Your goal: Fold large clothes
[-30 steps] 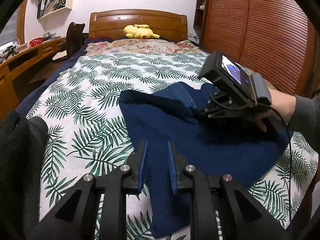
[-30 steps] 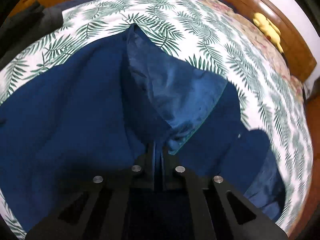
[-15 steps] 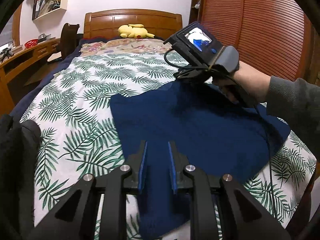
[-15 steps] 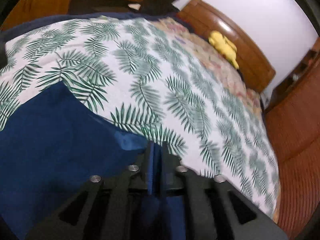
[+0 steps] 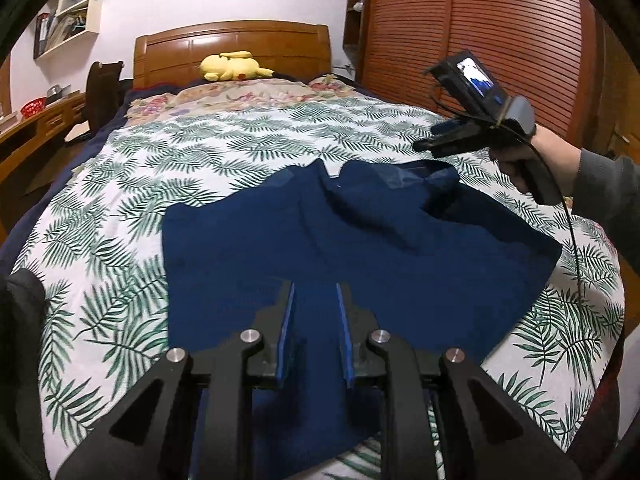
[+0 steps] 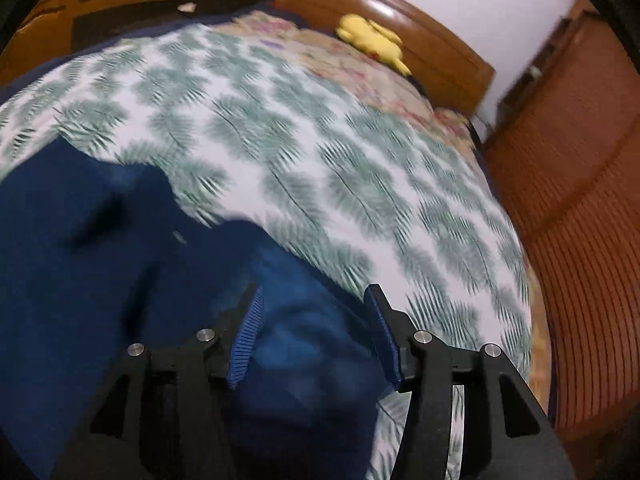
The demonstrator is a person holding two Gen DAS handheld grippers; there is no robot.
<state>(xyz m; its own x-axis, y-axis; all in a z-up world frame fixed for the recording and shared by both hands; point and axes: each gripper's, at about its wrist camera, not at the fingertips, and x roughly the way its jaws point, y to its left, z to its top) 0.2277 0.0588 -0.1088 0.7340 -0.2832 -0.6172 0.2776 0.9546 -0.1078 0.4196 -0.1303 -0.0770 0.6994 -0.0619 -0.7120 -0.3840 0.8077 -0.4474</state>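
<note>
A large navy garment (image 5: 380, 248) lies spread flat on the palm-leaf bedspread (image 5: 224, 152). Its near hem runs between the narrow-set blue pads of my left gripper (image 5: 316, 292), which is shut on it. At the right, a hand holds my right gripper (image 5: 418, 147) just above the garment's far corner, where paler lining shows. In the right wrist view, that gripper (image 6: 314, 292) has its jaws opening wide. The navy garment (image 6: 80, 280) lies below them, untouched by the pads.
A yellow plush toy (image 5: 232, 66) lies by the wooden headboard. A slatted wooden wardrobe (image 5: 500, 40) stands close along the bed's right side. A desk (image 5: 24, 136) and a chair (image 5: 102, 92) stand to the left. Dark clothing (image 5: 20, 340) sits at the near left edge.
The right gripper carried the garment's folded-over flap toward the headboard, let go of it and rose. The garment now lies flatter and wider. The left gripper shifted a little with the hem.
</note>
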